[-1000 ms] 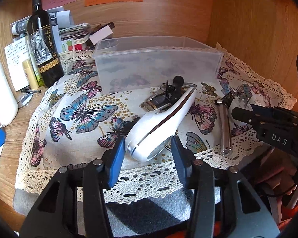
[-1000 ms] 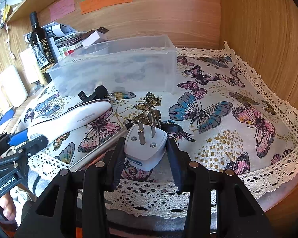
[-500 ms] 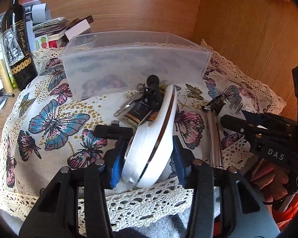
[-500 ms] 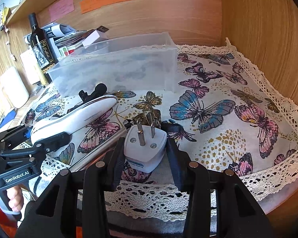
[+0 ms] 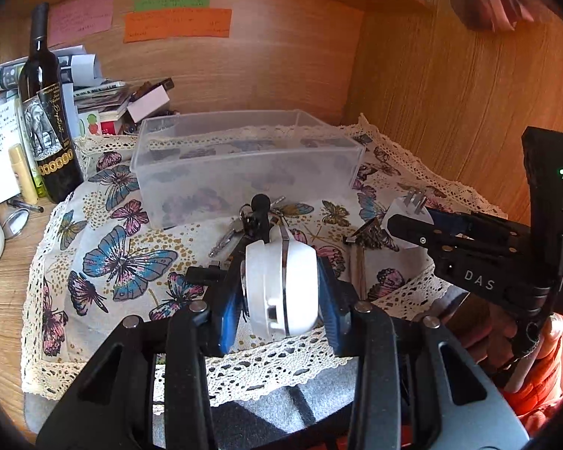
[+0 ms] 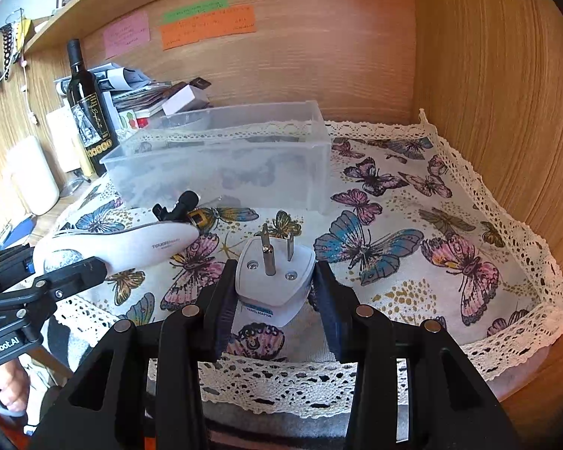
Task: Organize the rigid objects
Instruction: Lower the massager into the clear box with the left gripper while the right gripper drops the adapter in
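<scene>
My left gripper [image 5: 279, 296] is shut on a long white handheld device [image 5: 279, 288] and holds it lifted above the butterfly cloth [image 5: 124, 262]; it also shows in the right wrist view [image 6: 131, 247]. My right gripper [image 6: 274, 292] is shut on a white travel adaptor plug [image 6: 274, 277], prongs up, raised off the cloth; the plug shows in the left wrist view [image 5: 409, 210]. A clear plastic bin [image 5: 244, 165] stands behind both, also in the right wrist view [image 6: 221, 165]. Keys [image 5: 240, 225] and a small black clip-on piece [image 5: 259, 213] lie before the bin.
A wine bottle [image 5: 45, 112], papers and boxes [image 5: 105, 93] stand at the back left. A metal rod [image 5: 358, 266] lies on the cloth between the grippers. Wooden walls close the back and right [image 6: 488, 75]. A white container [image 6: 33, 172] stands at the left.
My left gripper closed on the white device and lifted it, turning it end-on to the camera. My right gripper raised the plug off the cloth.
</scene>
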Available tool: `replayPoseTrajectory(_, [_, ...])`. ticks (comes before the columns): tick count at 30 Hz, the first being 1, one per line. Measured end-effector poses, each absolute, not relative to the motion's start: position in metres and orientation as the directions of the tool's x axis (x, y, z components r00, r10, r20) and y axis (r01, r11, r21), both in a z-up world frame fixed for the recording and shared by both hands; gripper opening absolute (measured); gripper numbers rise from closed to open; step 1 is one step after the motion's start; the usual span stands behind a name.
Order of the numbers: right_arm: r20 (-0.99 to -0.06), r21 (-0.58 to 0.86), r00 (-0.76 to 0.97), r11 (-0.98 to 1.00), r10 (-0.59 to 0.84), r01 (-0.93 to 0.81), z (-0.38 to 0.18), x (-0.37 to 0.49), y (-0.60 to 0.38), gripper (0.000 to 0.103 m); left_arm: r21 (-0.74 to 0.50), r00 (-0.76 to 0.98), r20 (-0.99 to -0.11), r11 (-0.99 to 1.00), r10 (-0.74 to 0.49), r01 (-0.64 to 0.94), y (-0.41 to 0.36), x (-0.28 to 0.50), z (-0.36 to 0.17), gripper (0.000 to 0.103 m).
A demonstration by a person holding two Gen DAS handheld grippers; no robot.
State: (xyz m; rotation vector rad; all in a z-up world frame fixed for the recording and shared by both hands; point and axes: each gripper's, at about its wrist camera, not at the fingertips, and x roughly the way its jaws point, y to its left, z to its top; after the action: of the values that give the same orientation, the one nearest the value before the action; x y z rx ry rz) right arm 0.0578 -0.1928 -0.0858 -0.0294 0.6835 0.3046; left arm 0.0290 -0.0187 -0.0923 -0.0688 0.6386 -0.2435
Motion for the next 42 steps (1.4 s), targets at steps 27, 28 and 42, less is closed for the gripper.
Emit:
replayPoseTrajectory(27, [-0.441, 0.020, 0.831, 0.930, 0.338, -0.367, -0.002, 0.093, -0.170, 0.037, -0.068, 0.904, -0.400, 0.988, -0.153, 0.137, 0.017, 0.058, 0.005, 0.036])
replayPoseTrajectory(28, [-0.437, 0.019, 0.833, 0.930, 0.338, -0.367, -0.001, 0.095, -0.170, 0.037, -0.066, 0.905, -0.398, 0.988, -0.152, 0.136, 0.017, 0.062, 0.007, 0.036])
replayPoseTrajectory(42, [-0.433, 0.009, 0.836, 0.929, 0.336, -0.369, 0.015, 0.155, -0.160, 0.037, -0.041, 0.928, -0.361, 0.996, -0.090, 0.081, 0.031, 0.125, 0.033, 0.037])
